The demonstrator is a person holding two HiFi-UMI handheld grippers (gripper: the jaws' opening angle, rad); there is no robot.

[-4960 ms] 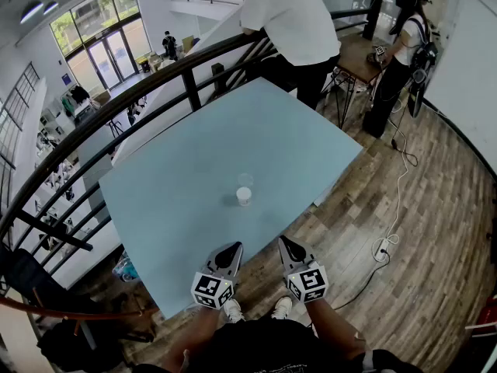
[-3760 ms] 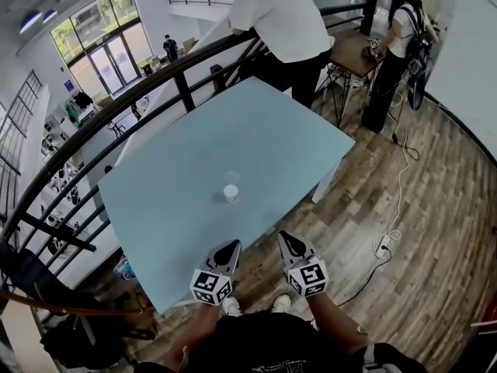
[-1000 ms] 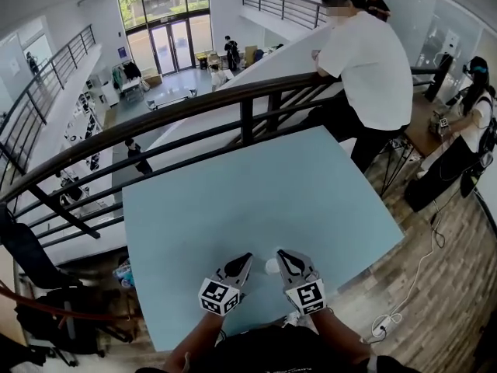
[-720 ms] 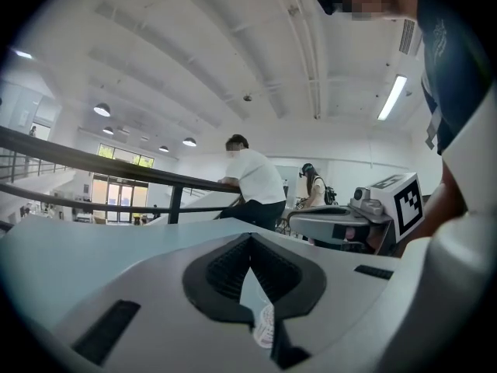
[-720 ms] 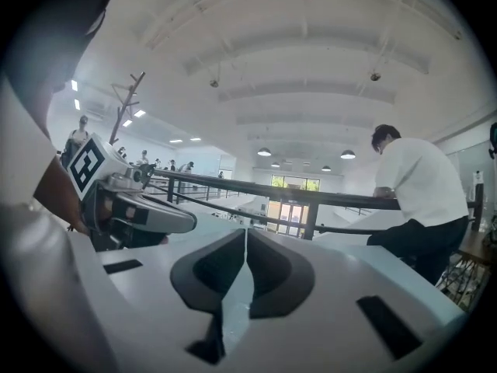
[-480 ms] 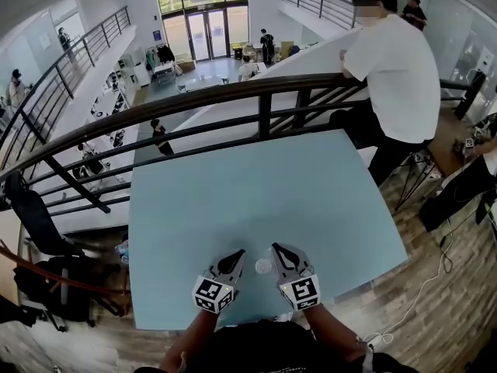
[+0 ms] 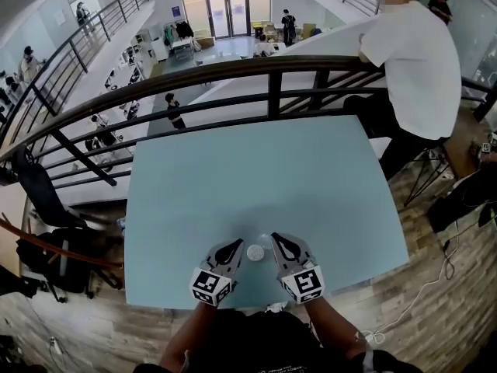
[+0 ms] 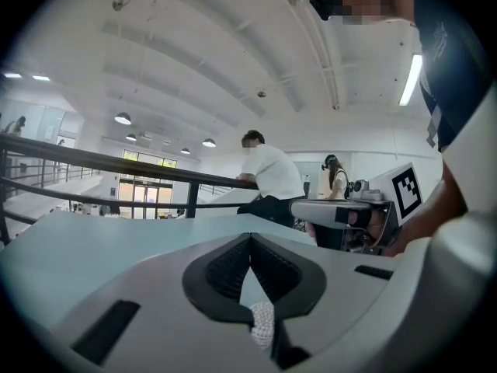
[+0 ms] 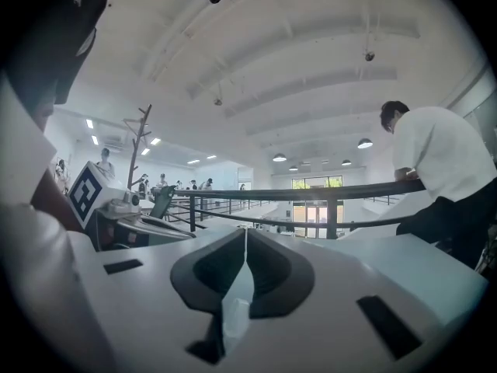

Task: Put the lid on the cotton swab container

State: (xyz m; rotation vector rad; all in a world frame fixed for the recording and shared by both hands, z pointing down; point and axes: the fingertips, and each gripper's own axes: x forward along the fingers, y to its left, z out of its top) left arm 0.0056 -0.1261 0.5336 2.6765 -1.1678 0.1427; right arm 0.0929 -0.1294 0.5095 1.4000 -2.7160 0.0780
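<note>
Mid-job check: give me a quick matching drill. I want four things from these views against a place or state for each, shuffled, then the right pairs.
Things:
1. swab container
2. left gripper
3. person in white shirt
4. railing

Place or state:
A. jaws shut
B. runs beyond the table's far edge
C. on the table, between the left gripper and the right gripper
D. leaning over at the top right of the head view

Pairs: 1-C, 2-A, 3-D, 4-B
</note>
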